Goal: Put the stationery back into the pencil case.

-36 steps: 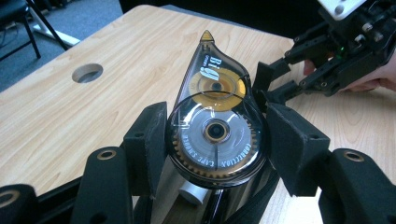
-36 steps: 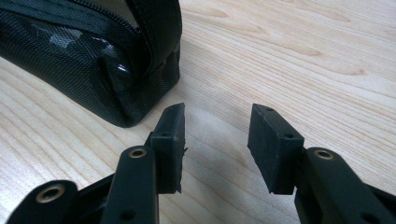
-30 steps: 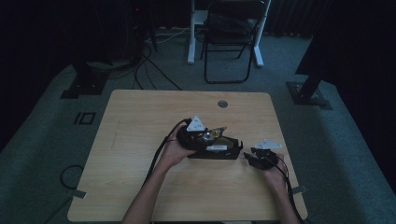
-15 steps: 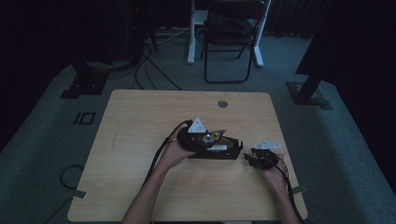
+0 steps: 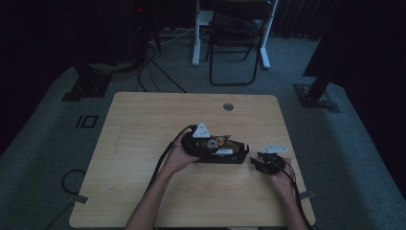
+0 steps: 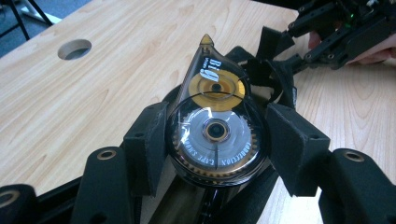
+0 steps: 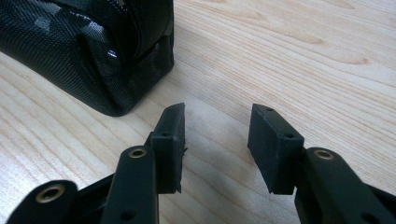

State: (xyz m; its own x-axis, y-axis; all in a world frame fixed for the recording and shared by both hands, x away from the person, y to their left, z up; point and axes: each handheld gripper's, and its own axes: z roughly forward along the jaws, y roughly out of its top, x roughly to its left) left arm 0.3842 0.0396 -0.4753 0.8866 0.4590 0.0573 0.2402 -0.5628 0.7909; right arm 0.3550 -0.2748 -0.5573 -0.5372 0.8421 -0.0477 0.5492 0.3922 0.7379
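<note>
A teardrop-shaped correction tape dispenser (image 6: 217, 126), clear with gold and silver reels, sits between the pads of my left gripper (image 6: 215, 142), which is shut on it. In the high view the left gripper (image 5: 213, 143) holds the dispenser (image 5: 219, 141) right over a black zip pouch (image 5: 225, 157) lying on the table. The pouch's open black edge (image 6: 275, 74) shows just behind the dispenser's tip. My right gripper (image 7: 215, 140) stands open with nothing between its pads, low over the wood beside the pouch's end (image 7: 93, 51). From above, that right gripper (image 5: 256, 163) is at the pouch's right end.
The wooden table (image 5: 143, 134) has a round cable hole (image 5: 228, 106) near its far edge. A folding chair (image 5: 237, 38) and stand bases rest on the grey carpet beyond. Cables trail from both grippers toward the near edge.
</note>
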